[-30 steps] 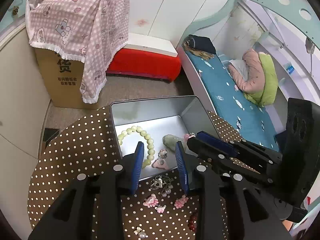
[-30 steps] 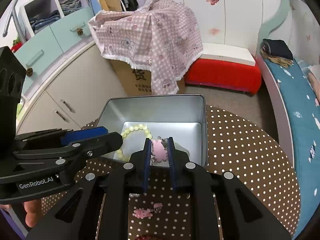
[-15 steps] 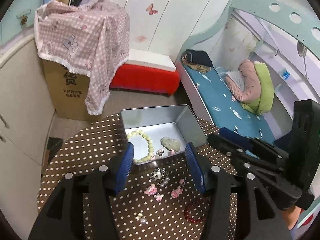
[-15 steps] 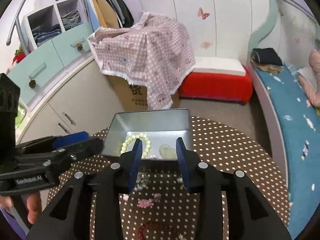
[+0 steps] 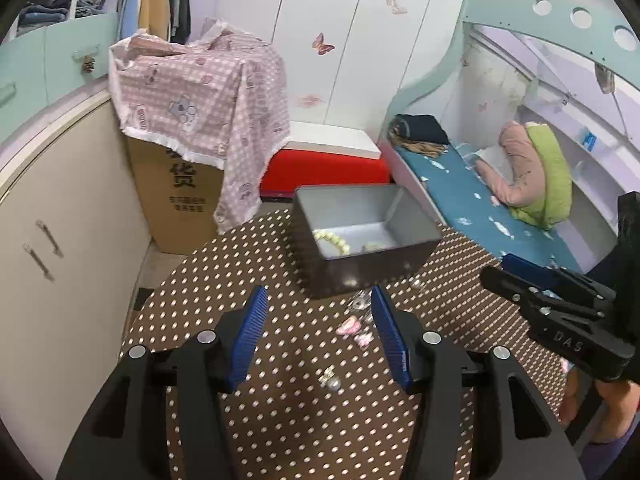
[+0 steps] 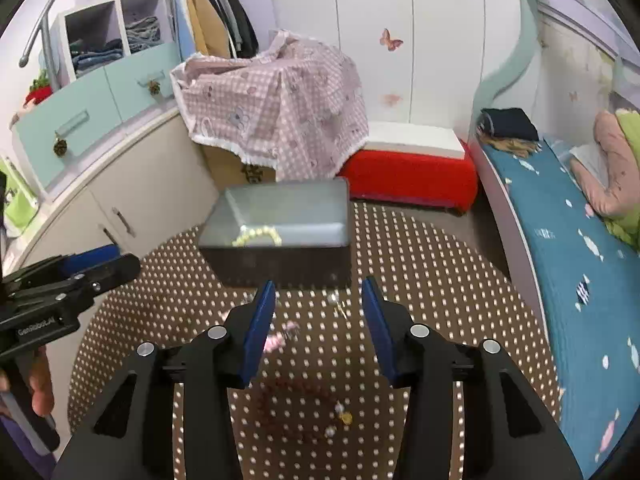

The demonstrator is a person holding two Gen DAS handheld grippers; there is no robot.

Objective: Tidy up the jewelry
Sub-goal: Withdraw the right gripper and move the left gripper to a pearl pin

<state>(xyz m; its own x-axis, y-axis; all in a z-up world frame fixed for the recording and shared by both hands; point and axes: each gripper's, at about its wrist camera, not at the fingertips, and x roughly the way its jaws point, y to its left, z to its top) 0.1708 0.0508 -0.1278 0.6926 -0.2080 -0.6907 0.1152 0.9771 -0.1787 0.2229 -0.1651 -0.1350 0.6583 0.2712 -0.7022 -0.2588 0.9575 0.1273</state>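
A grey metal tin (image 5: 362, 236) (image 6: 280, 232) stands on the round brown polka-dot table (image 5: 224, 280) (image 6: 420, 280). A pale green bead bracelet (image 5: 334, 240) (image 6: 258, 237) lies inside it. Small pink charms (image 5: 354, 326) (image 6: 278, 338), a silver piece (image 5: 360, 302) and a pearl earring (image 5: 330, 380) lie on the table in front of the tin. A dark red bead bracelet (image 6: 296, 412) lies near me. My left gripper (image 5: 318, 324) and right gripper (image 6: 318, 320) are both open and empty, held back from the tin.
A cardboard box under a pink checked cloth (image 5: 200, 104) and a red bench (image 5: 324, 172) stand behind the table. White cabinets (image 5: 52, 216) are on the left. A bed with a blue sheet (image 5: 480, 208) runs along the right.
My right gripper opened and let go of the pink charm over the tin. Both grippers opened wider and pulled back and away from the tin.
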